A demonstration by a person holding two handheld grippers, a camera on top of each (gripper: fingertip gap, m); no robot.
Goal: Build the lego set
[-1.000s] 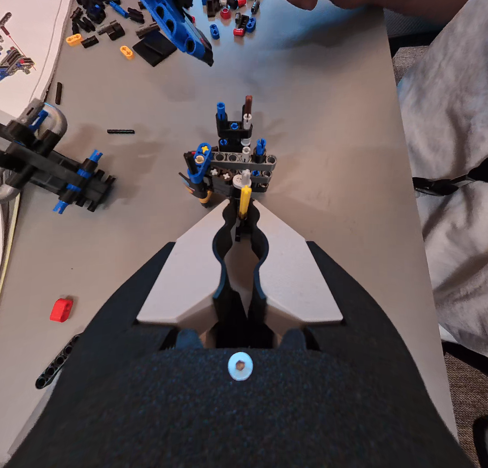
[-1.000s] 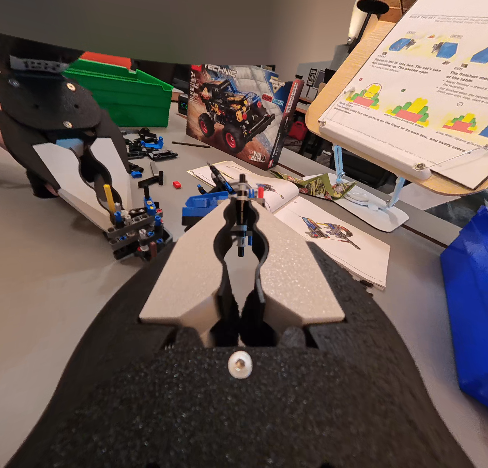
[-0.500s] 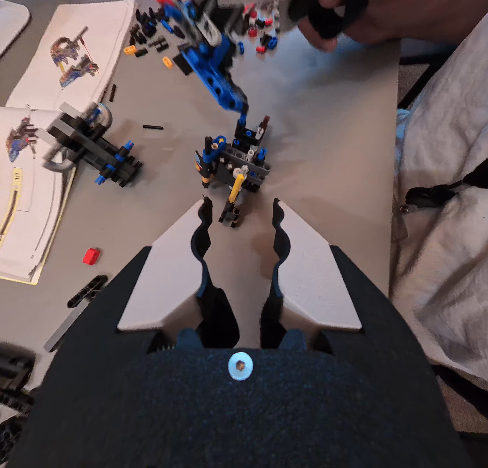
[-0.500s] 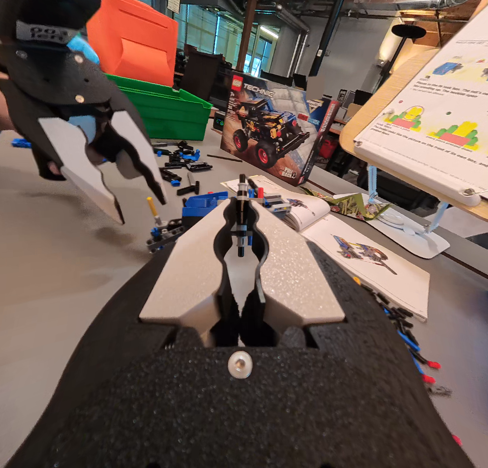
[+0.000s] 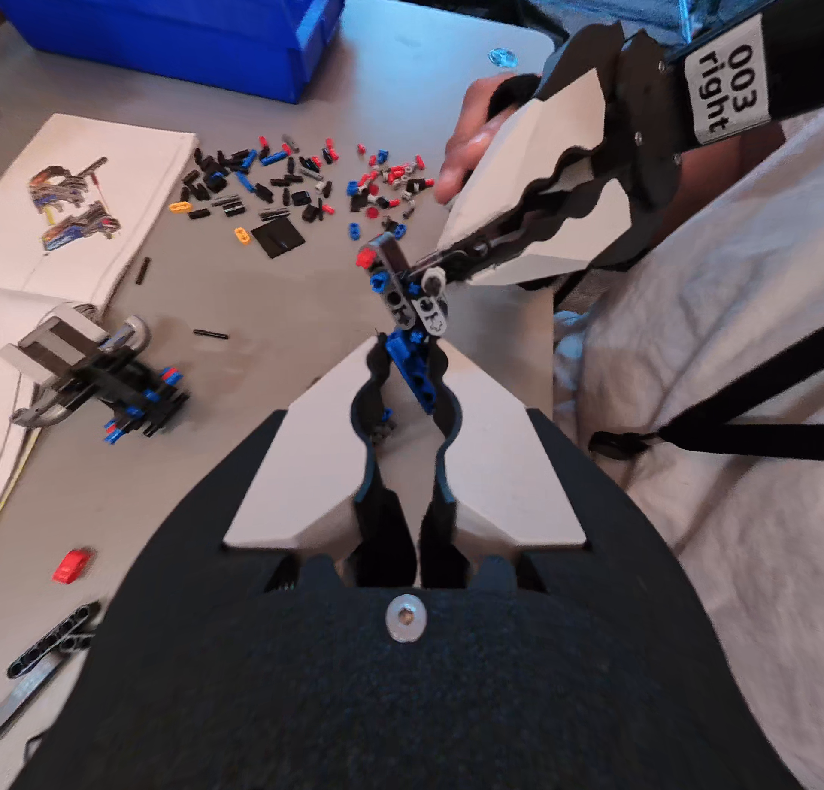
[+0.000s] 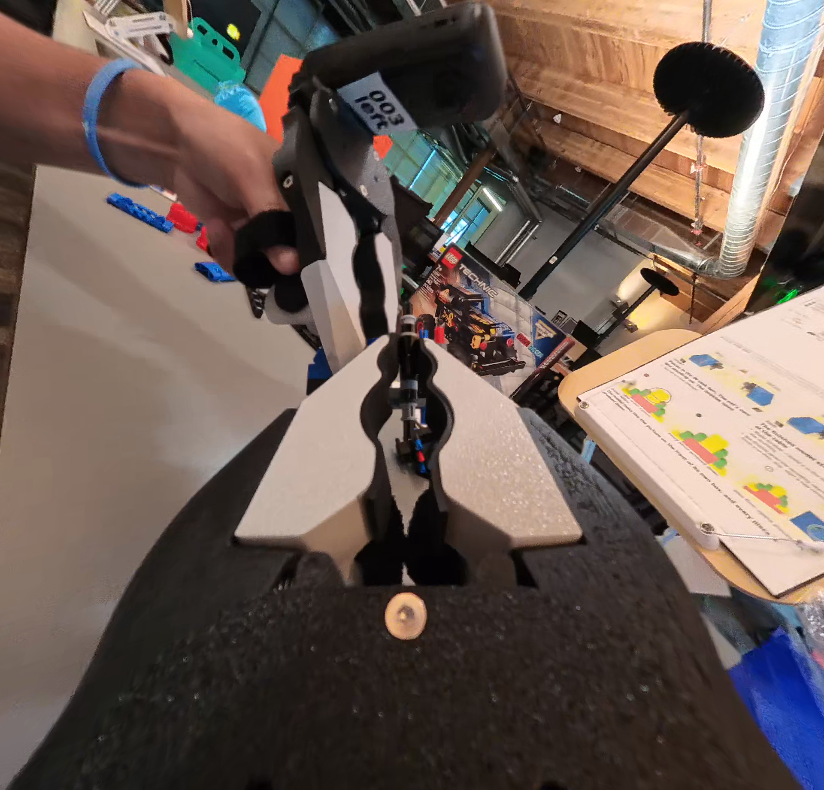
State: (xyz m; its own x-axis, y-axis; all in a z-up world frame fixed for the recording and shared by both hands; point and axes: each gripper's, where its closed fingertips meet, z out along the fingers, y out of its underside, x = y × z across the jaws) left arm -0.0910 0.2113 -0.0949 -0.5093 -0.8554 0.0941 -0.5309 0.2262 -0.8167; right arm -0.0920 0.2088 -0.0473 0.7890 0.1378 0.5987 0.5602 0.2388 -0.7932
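The left hand-held gripper [image 5: 405, 354] is clenched on the blue beam [image 5: 412, 374] at the lower end of a small lego assembly [image 5: 403, 296], held above the table [image 5: 276, 296]. The right hand-held gripper [image 5: 439, 262] is clenched on a black axle [image 6: 406, 367] at the upper end of the same assembly. Both grippers meet tip to tip. Loose pieces [image 5: 303, 189] lie scattered on the table beyond, with a second, black and grey sub-assembly [image 5: 96, 378] to the left beside an open instruction booklet [image 5: 80, 198].
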